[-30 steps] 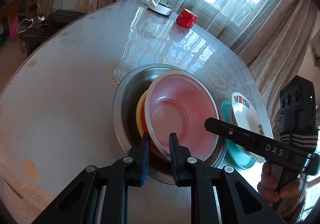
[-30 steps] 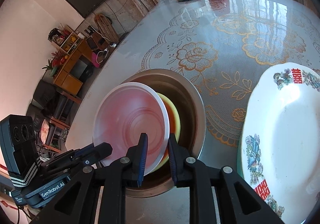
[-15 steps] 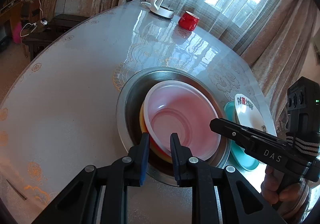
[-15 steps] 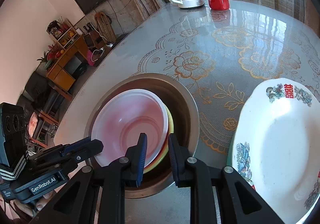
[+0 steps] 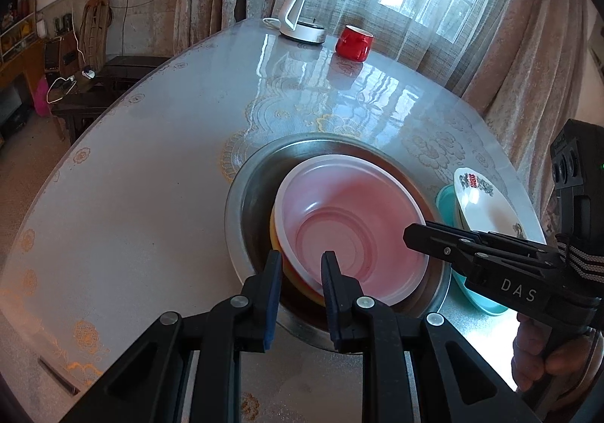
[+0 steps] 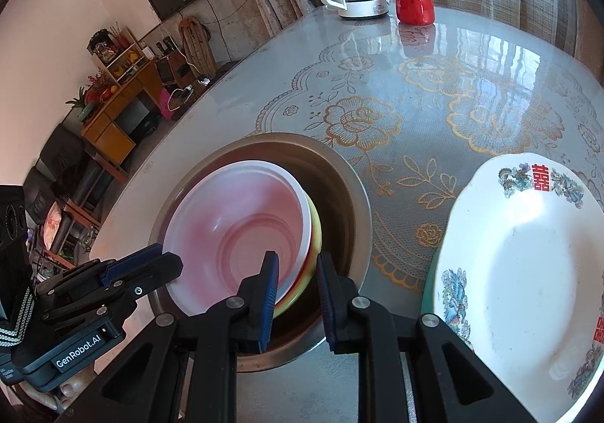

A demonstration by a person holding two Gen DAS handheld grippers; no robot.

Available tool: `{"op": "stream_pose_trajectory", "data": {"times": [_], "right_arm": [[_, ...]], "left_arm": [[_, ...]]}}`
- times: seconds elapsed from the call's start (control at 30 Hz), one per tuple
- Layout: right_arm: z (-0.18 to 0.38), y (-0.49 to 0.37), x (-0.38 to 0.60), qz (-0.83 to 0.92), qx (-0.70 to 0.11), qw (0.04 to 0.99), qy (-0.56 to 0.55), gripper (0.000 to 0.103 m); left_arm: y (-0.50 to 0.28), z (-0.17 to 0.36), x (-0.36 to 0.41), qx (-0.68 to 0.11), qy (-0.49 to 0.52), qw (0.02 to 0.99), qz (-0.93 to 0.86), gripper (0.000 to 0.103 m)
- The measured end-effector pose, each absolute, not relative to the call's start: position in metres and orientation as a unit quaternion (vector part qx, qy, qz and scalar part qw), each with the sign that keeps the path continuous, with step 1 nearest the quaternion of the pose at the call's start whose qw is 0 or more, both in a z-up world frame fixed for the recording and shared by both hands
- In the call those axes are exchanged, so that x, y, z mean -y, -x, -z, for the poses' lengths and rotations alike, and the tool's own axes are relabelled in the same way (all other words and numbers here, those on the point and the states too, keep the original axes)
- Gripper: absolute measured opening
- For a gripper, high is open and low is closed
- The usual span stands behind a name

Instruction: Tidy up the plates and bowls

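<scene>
Two claws of mine meet over the steel basin (image 5: 249,193). My left claw (image 5: 301,264) is nearly shut, pinching the near rim of the pink bowl (image 5: 351,219), which sits tilted on a yellow bowl (image 6: 315,234) inside the basin. My right claw (image 6: 296,272), also nearly shut, straddles both bowls' rims at the opposite side. Beside the basin lies a white patterned plate (image 6: 528,272) on a teal plate (image 5: 487,304).
</scene>
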State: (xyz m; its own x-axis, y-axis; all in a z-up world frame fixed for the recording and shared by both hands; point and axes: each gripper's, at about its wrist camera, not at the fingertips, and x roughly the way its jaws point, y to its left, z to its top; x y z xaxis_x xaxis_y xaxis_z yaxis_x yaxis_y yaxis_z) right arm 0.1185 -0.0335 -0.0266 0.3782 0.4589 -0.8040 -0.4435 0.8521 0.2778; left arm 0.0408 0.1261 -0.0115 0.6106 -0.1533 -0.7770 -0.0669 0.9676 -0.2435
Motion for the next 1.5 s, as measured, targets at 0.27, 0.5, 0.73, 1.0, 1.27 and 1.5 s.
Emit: {"op": "stream_pose_trajectory", "data": {"times": [0.27, 0.5, 0.73, 1.0, 1.27, 1.5], "right_arm": [[0.027, -0.115, 0.027, -0.270, -0.475, 0.837, 0.021, 0.021], [0.027, -0.115, 0.027, -0.270, -0.472, 0.839, 0.025, 0.021], [0.027, -0.112, 0.023, -0.268, -0.466, 0.842, 0.040, 0.021], [0.028, -0.114, 0.021, -0.265, -0.456, 0.848, 0.055, 0.019], [0.028, -0.119, 0.019, -0.261, -0.445, 0.854, 0.062, 0.014], [0.028, -0.125, 0.020, -0.263, -0.448, 0.853, 0.055, 0.015]], "left_arm": [[-0.040, 0.011, -0.123, -0.433, 0.104, 0.896, 0.015, 0.022], [-0.042, 0.013, -0.119, -0.431, 0.090, 0.898, 0.012, 0.022], [-0.045, 0.015, -0.117, -0.431, 0.080, 0.899, 0.009, 0.022], [-0.049, 0.018, -0.116, -0.431, 0.074, 0.899, 0.003, 0.022], [-0.058, 0.021, -0.116, -0.431, 0.062, 0.900, -0.012, 0.023], [-0.063, 0.023, -0.113, -0.427, 0.047, 0.903, -0.021, 0.023]]}}
